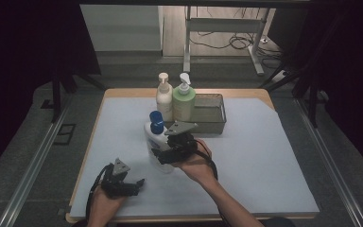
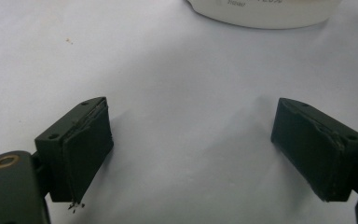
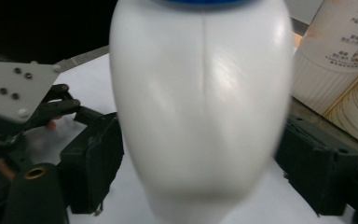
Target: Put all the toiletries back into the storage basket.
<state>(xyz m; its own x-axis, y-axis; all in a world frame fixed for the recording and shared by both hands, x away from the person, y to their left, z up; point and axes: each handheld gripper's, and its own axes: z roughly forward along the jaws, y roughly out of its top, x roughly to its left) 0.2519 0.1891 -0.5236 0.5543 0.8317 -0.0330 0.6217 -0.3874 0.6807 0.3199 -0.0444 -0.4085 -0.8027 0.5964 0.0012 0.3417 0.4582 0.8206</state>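
We see the right gripper (image 1: 157, 155) level at the middle of the table (image 1: 264, 156), its jaws set either side of the white bottle with the blue cap (image 1: 155, 137), which stands upright on the pale sheet just near of the metal tray (image 1: 212, 116). In the right gripper view the white bottle (image 3: 200, 107) fills the gap between the two black jaws; the left pad sits right at the bottle's flank, the right pad just beside it, and we cannot tell whether either one presses yet, so we call these jaws not clenched on it. At the far left end of the tray stand two pump bottles, a cream one (image 1: 164, 97) and a green one (image 1: 183, 100), close together and just far of the blue cap. Over at the near left, the left gripper (image 1: 139, 183) rests low on the sheet, and in the left gripper view its jaws stand wide apart, released, with bare sheet between them and the bottle's base (image 2: 265, 11) well beyond.
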